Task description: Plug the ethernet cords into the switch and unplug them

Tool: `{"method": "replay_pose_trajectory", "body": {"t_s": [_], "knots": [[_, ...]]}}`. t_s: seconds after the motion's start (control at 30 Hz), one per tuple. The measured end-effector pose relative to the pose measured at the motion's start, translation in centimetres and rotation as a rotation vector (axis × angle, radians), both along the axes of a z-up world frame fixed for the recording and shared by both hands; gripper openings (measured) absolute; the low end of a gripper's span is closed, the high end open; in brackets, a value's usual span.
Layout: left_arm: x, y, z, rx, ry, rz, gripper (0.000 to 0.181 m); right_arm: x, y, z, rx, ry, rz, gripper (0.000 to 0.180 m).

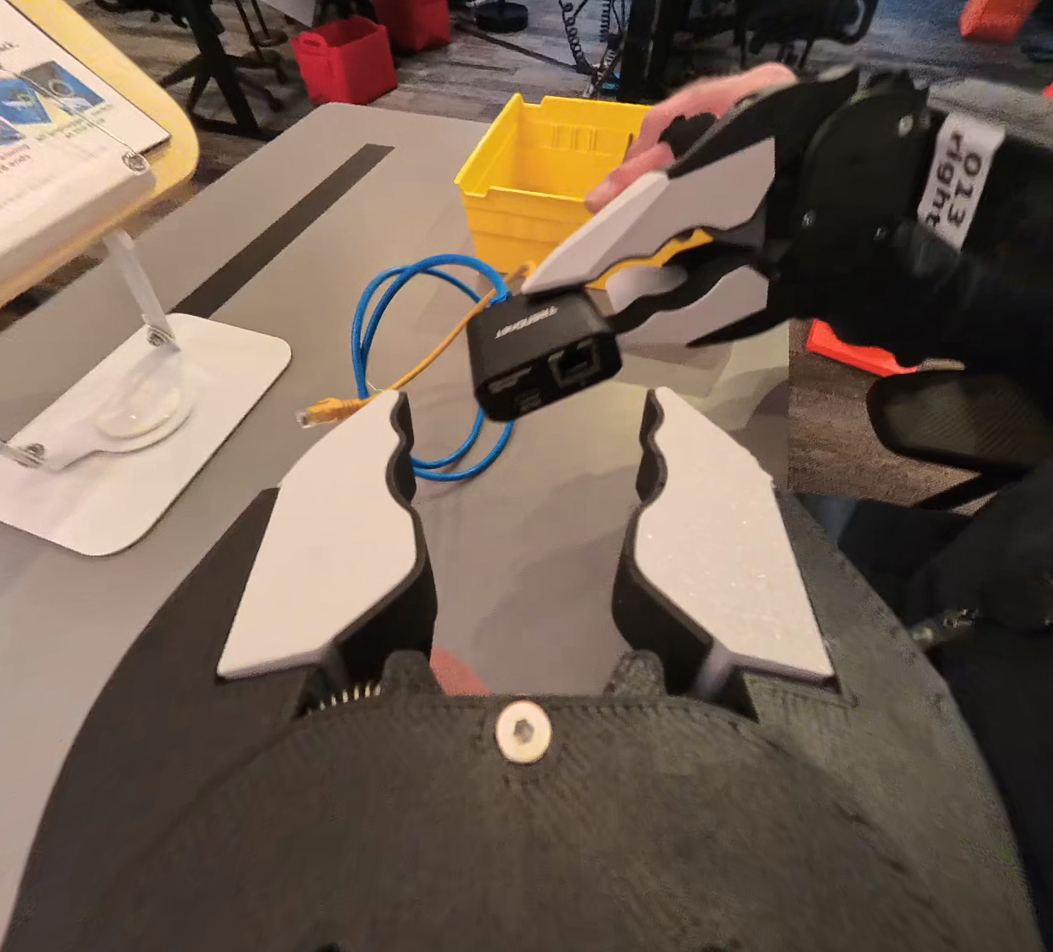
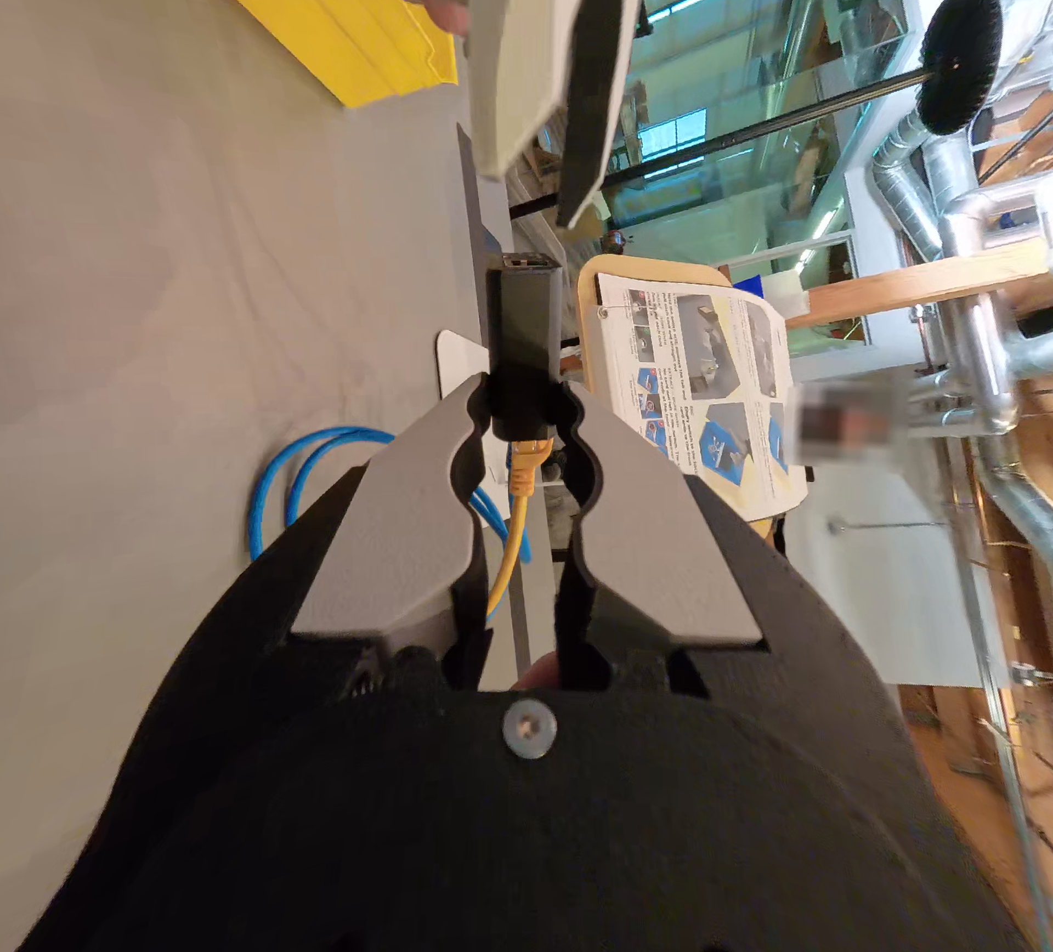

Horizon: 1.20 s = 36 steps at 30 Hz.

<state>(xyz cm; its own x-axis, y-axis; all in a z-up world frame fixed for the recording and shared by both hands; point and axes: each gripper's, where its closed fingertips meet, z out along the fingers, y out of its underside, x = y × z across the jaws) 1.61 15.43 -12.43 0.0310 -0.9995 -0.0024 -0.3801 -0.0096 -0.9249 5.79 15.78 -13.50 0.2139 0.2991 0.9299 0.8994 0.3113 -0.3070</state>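
We hold the right gripper [image 2: 521, 400] clamped on the near end of the black switch [image 1: 541, 355], its two fingers pressing the housing from opposite sides. The switch is lifted clear of the grey table [image 1: 319, 252] and tilted, with its open port face turned toward the left gripper [image 1: 527, 400]. The left gripper is spread wide and grips nothing; its fingertips sit just near of the switch, not touching it.

One end of the yellow ethernet cord [image 2: 515, 526] is seated in the rear face of the switch, between the right gripper's fingers. The cord runs leftward down to the table, where its free plug [image 1: 319, 409] lies just left of the left gripper's left finger. The blue ethernet cord [image 1: 399, 355] lies looped on the table below the switch; we cannot tell whether either end is connected.

A yellow bin [image 1: 535, 172] stands on the far side of the table. A white document stand [image 1: 142, 412] sits at the left.
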Motion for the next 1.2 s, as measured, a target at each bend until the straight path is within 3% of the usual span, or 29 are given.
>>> {"method": "replay_pose_trajectory", "body": {"t_s": [0.1,0.2,0.43,0.6,0.7,0.77,0.87,1.03,1.2], "knots": [[1.5,-0.9,-2.1,-0.008,0.071,0.019,0.083,-0.7,0.1,-0.3,0.032,-0.008,-0.018,0.021],[2.6,-0.4,-2.7,-0.001,0.029,0.090,0.062,-1.4,-0.3,-0.1,0.063,-0.018,-0.010,0.020],[2.4,-0.8,-3.3,0.002,-0.008,0.050,0.062,-1.8,-0.9,-0.8,0.040,-0.027,0.038,0.021],[2.6,-1.9,-3.7,0.043,-0.008,-0.042,0.061,-1.5,-0.2,-2.1,-0.049,-0.028,0.029,0.033],[2.5,-2.2,-3.9,0.082,-0.009,-0.093,0.061,-1.3,-0.7,-2.5,-0.220,0.067,0.069,0.043],[2.4,-2.4,-3.8,0.103,-0.019,-0.125,0.062,-0.9,-1.2,-3.0,-0.394,0.107,0.086,0.066],[2.5,-3.1,-3.6,0.170,-0.016,-0.184,0.061,-1.1,-2.5,-3.6,-0.663,0.172,0.156,0.079],[3.0,-4.1,-3.6,0.256,0.007,-0.235,0.061,-2.2,-3.4,-5.0,-0.885,0.169,0.245,0.069],[2.7,-4.2,-3.7,0.256,-0.015,-0.245,0.062,-2.8,-3.7,-5.2,-0.917,0.194,0.286,0.063]]}}
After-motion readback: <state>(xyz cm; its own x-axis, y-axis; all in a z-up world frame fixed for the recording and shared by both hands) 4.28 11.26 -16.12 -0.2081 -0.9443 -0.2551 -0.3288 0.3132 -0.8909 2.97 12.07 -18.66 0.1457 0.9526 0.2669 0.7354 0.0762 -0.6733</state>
